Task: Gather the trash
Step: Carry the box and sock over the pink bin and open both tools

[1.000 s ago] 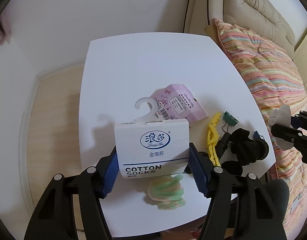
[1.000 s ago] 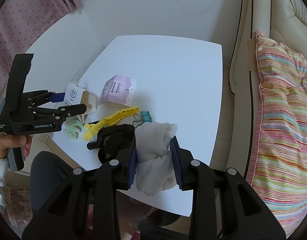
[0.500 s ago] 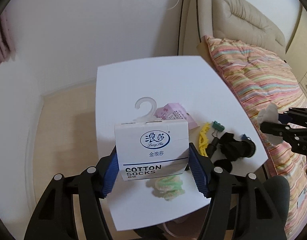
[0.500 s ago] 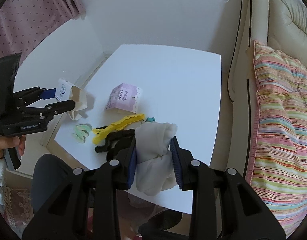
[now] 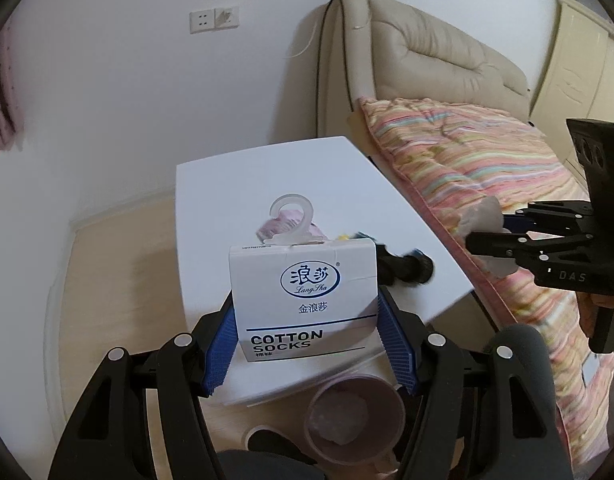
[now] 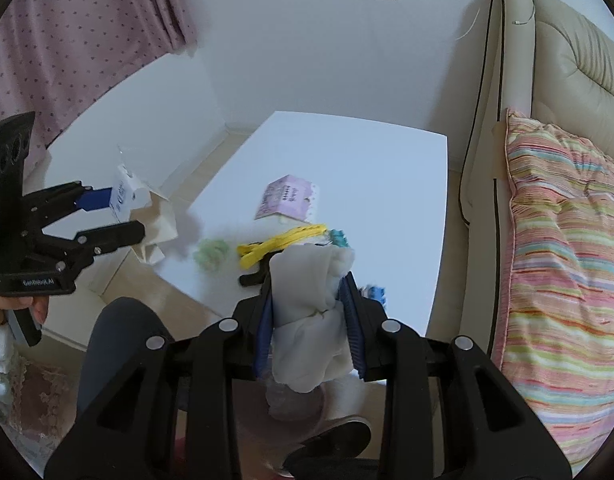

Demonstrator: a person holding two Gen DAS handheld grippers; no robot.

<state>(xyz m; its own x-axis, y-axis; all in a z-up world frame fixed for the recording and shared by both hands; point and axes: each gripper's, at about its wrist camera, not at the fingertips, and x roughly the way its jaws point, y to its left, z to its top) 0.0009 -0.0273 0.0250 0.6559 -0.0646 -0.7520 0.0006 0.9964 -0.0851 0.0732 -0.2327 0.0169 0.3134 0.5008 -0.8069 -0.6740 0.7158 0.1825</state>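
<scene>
My left gripper (image 5: 305,332) is shut on a white cotton-socks package (image 5: 303,292) with a clear plastic hook (image 5: 293,216), lifted off the white table (image 5: 227,192). My right gripper (image 6: 309,320) is shut on a crumpled white tissue wad (image 6: 307,308), also above the table (image 6: 379,168). A pink bin (image 5: 353,420) with crumpled tissue inside stands on the floor just below the left gripper. In the right wrist view the left gripper (image 6: 107,216) hangs at the left with the package (image 6: 125,194).
On the table lie a pink packet (image 6: 289,200), a yellow hair clip (image 6: 281,240), a green scrunchie (image 6: 211,254), a teal binder clip (image 6: 339,238) and a black item (image 5: 403,268). A bed with striped quilt (image 6: 563,260) flanks the right. A knee (image 6: 119,344) is below.
Both grippers have risen and pulled back from the table with their loads; the table looks smaller and the pink bin has come into view below.
</scene>
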